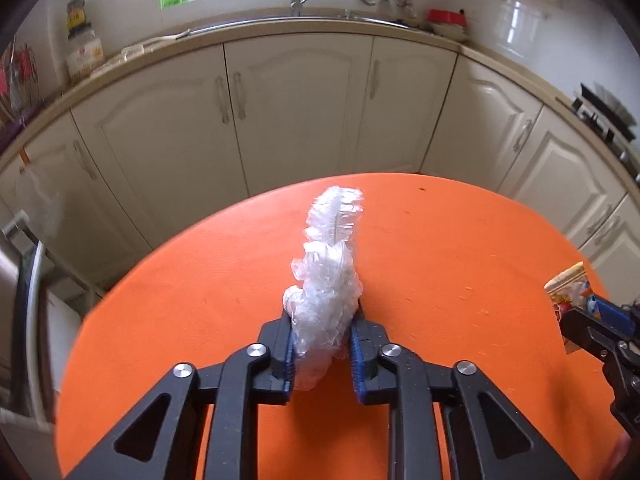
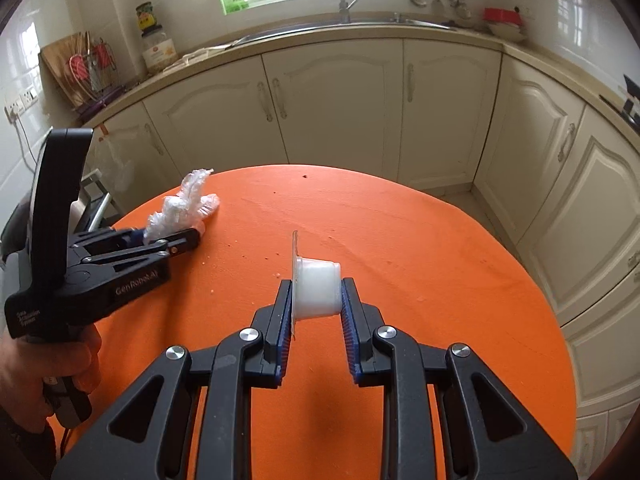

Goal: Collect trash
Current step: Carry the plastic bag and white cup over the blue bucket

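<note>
Kitchen: cream cabinets point(image 2: 332, 108) run under a counter with a sink point(image 2: 348, 26) below the window; in front stands a round orange desk point(image 2: 440, 240) with scattered crumbs on its cloth. Both pieces of trash are off the desk and in hand. The left tool point(image 1: 322, 344) is closed part-way on a wad of clear plastic wrap point(image 1: 328, 276), gripped low between the blue pads so that the loose upper end stands up ahead of the fingers; this hold appears chosen to keep the light, springy film from slipping. In the right wrist view the same tool point(image 2: 172, 240) is seen side-on, levelled over the left edge of the desk, with the person's hand point(image 2: 48, 356) wrapped round its handle below. The right tool point(image 2: 316, 304) is closed on a small white cup point(image 2: 318, 290), held sideways, its foil lid point(image 2: 295, 276) against the left pad and its base against the right. The grip is across the length, judged firm enough for carrying. The right tool points forward over the middle of the desk, angled slightly down. The two tools are well apart. No bin is visible in either view, so the drop point cannot be stated.
</note>
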